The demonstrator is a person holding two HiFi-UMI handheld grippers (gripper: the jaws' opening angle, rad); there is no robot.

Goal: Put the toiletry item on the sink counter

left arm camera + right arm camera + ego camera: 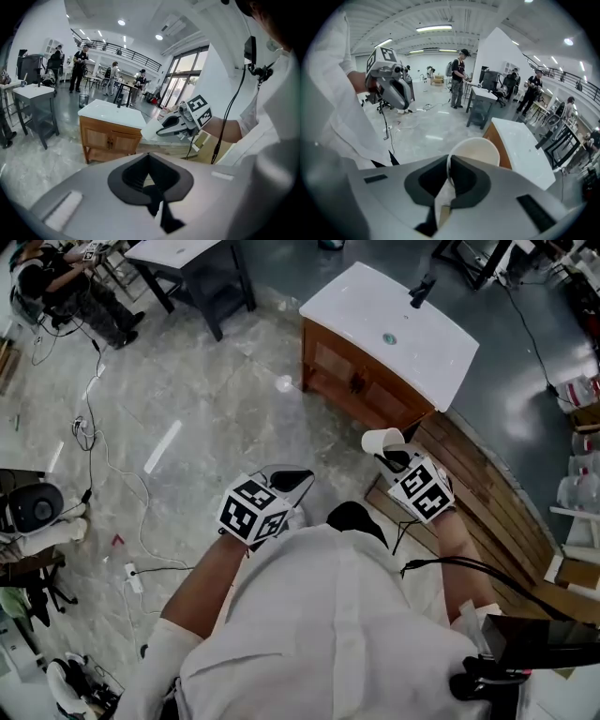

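A white paper cup (382, 441) hangs in the air, with my right gripper (398, 457) shut on its rim. In the right gripper view the jaws pinch the cup (477, 151) wall at the near side. The sink counter (412, 352), a white top on a wooden cabinet, stands ahead on the floor, with a black faucet (422, 287) at its far edge. The cup is short of the counter and nearer to me. My left gripper (292, 482) is held to the left, shut with nothing in it. Its jaws (148, 155) meet in the left gripper view.
A dark table (187, 263) stands to the counter's left. Wooden planks (487, 484) lie on the floor right of the cabinet. Cables (103, 446) trail over the marble floor at left. A person (56, 277) sits at the top left. Several people stand in the background.
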